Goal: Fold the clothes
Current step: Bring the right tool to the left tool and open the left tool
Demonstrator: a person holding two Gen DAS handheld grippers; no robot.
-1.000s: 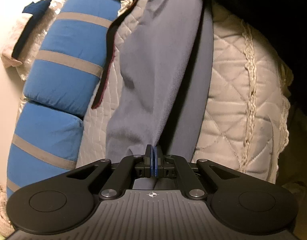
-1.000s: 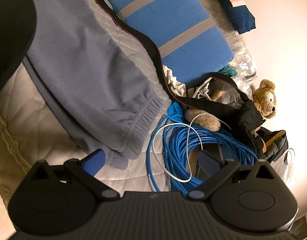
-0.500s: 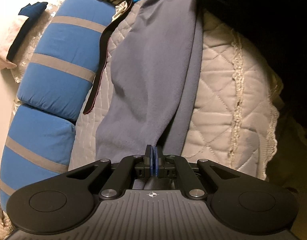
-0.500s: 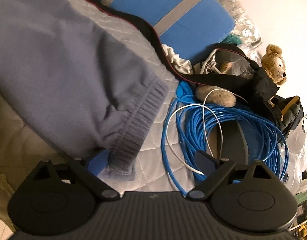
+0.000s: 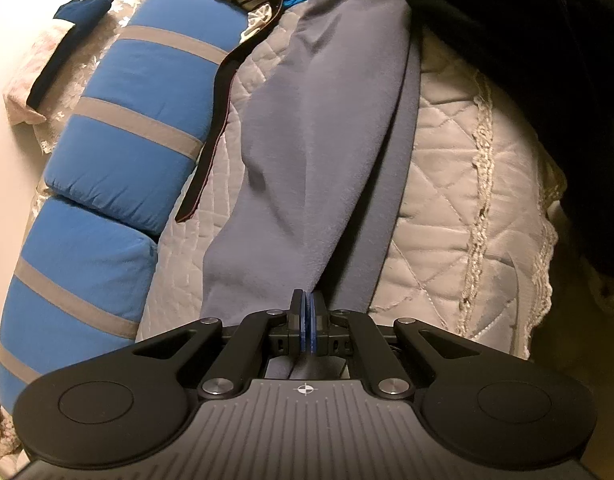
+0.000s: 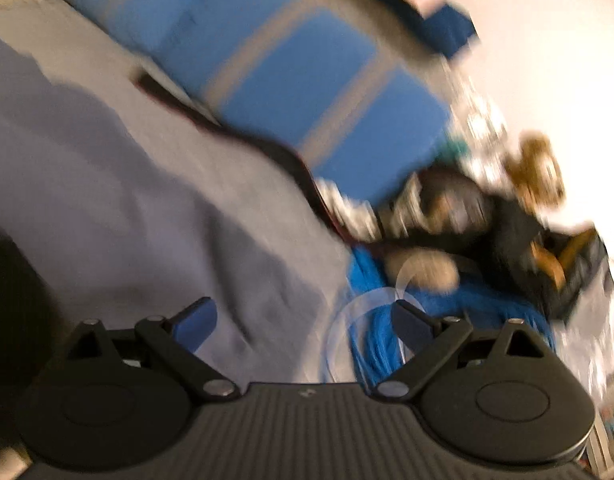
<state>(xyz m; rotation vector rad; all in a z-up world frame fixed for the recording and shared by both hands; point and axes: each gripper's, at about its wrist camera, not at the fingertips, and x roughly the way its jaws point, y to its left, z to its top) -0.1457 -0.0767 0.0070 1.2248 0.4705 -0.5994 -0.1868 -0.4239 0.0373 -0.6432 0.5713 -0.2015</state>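
Grey-blue sweatpants [image 5: 307, 140] lie lengthwise along a white quilted bedspread [image 5: 447, 160]. My left gripper [image 5: 307, 294] is shut on the near end of the pants, with the fabric rising from between its blue pads. In the blurred right wrist view, my right gripper [image 6: 303, 312] stands open above the far end of the pants [image 6: 127, 200]. Grey fabric lies under its left finger [image 6: 199, 316], which does not press on it. The ribbed cuff is hidden below the gripper body.
Two blue pillows with grey stripes [image 5: 147, 120] line the wall side, with a black strap [image 5: 215, 120] beside them. A coil of blue cable [image 6: 371, 320], a teddy bear [image 6: 539, 168] and dark bags crowd the bed's end. A person's dark sleeve [image 5: 527, 40] hangs at top right.
The right gripper has lifted and swung over the pants, so the cuff has dropped out of sight and the view is smeared. The left gripper keeps its grip and has hardly moved.
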